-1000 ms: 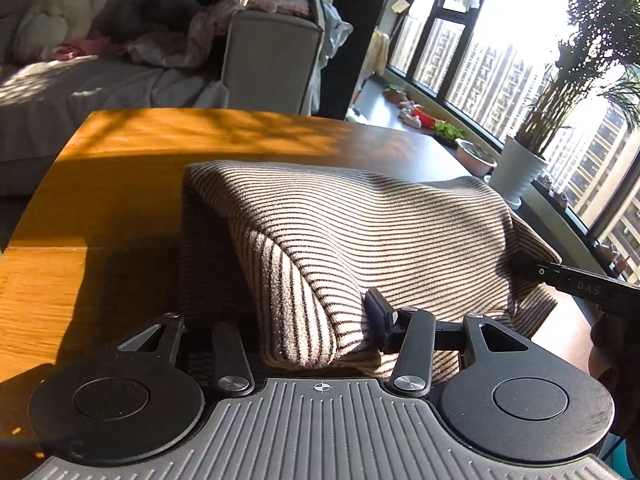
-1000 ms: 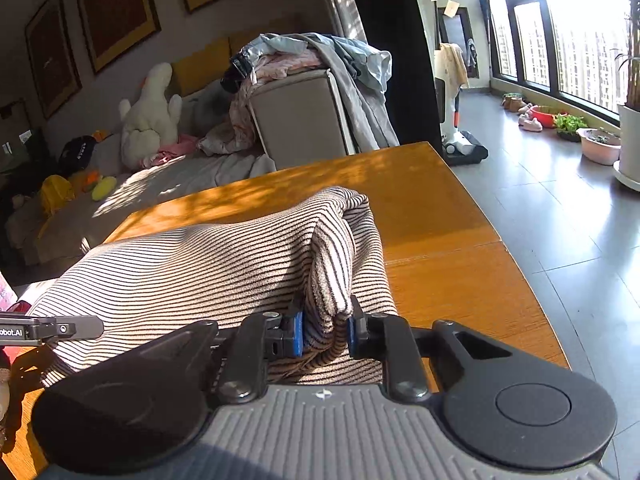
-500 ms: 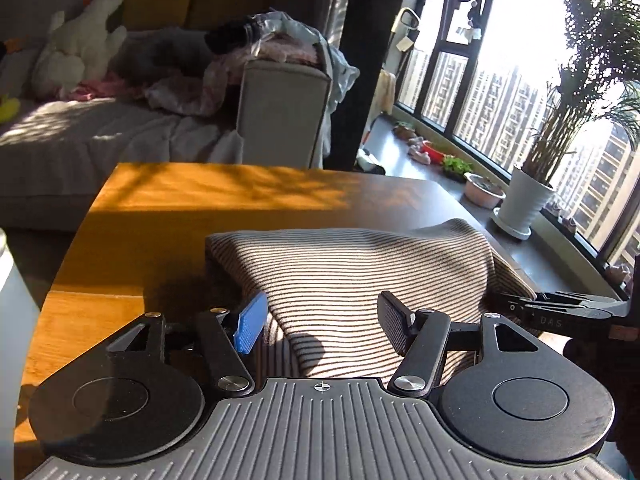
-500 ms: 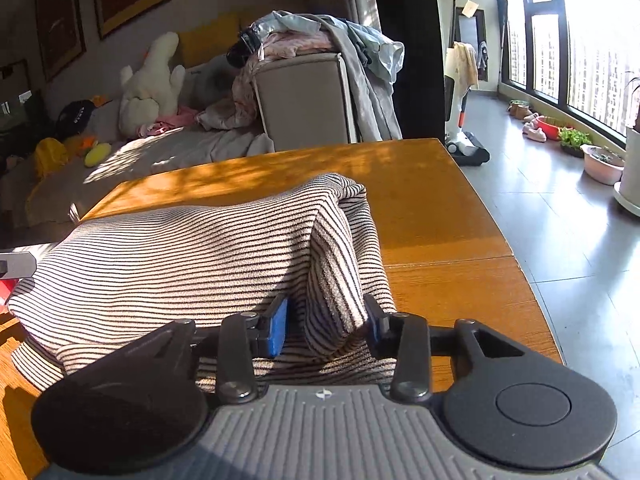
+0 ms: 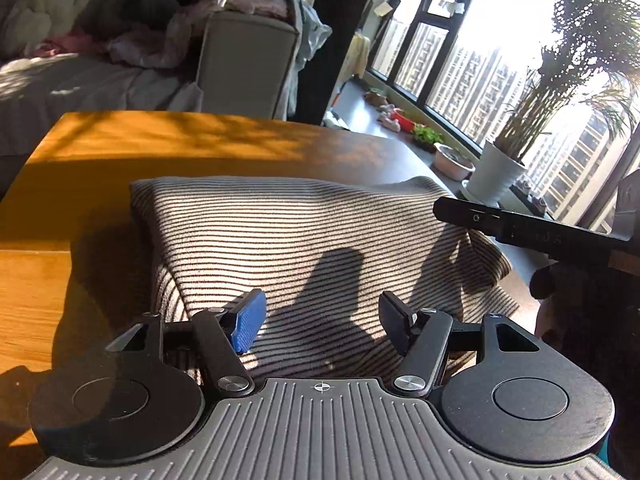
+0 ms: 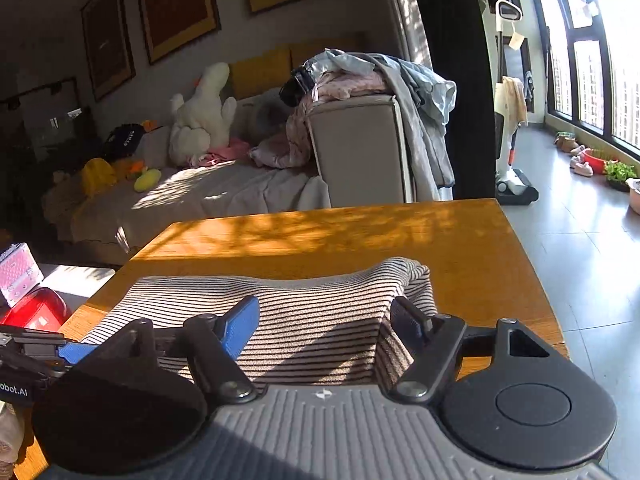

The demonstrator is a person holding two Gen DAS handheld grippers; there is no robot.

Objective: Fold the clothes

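Note:
A brown-and-white striped garment (image 5: 304, 232) lies folded in a flat rectangle on the wooden table (image 5: 120, 148). My left gripper (image 5: 320, 322) hovers open over its near edge, and no cloth is pinched between the blue pad and the black pad. The right gripper (image 5: 520, 232) reaches in over the garment's right end in this view. In the right wrist view the garment (image 6: 304, 308) spreads under my right gripper (image 6: 324, 324). Its jaws are opening, and the pads stand clear of the fold at the garment's right edge. The left gripper (image 6: 36, 344) shows at the left edge.
A sofa (image 6: 360, 148) piled with loose clothes stands beyond the table's far edge, with a white plush toy (image 6: 200, 112) on it. A potted plant (image 5: 496, 172) and bowls sit by the window. A red object (image 6: 36, 312) and a pink box lie off the table's left side.
Both grippers have let go of the striped folds that they pinched and have opened. The garment has settled flat. The right gripper has drawn back and up a little.

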